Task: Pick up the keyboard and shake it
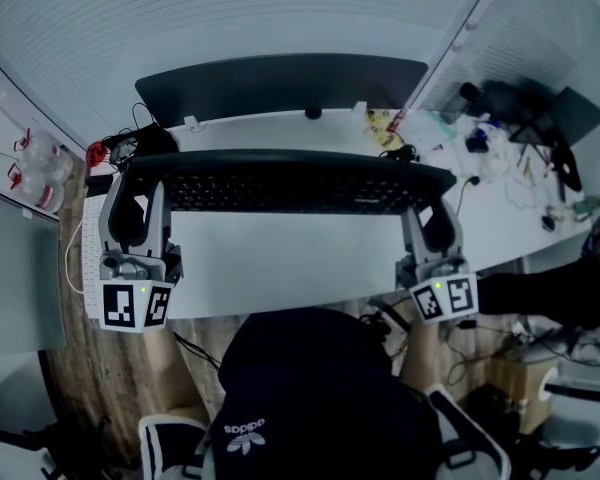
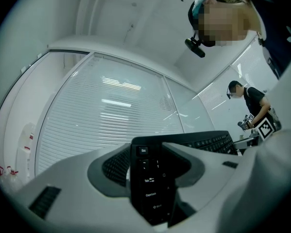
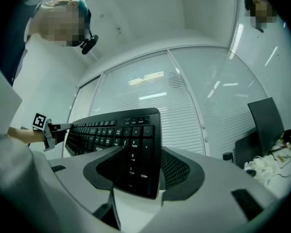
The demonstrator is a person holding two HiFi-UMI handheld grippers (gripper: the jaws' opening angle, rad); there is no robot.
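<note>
A long black keyboard (image 1: 290, 183) hangs in the air above the white desk (image 1: 280, 258), held level by both ends. My left gripper (image 1: 140, 203) is shut on its left end, where the Esc key end (image 2: 148, 178) stands clamped between the jaws in the left gripper view. My right gripper (image 1: 430, 213) is shut on the right end; in the right gripper view the number-pad end (image 3: 136, 164) sits pinched between the jaws, tilted up toward the ceiling. The keys face the person.
A dark monitor (image 1: 280, 83) stands at the desk's back edge. Cables and a red item (image 1: 98, 153) lie at the back left, small clutter (image 1: 385, 128) at the back right. A second desk with loose items (image 1: 520, 148) is to the right. Another person (image 2: 250, 103) stands farther off.
</note>
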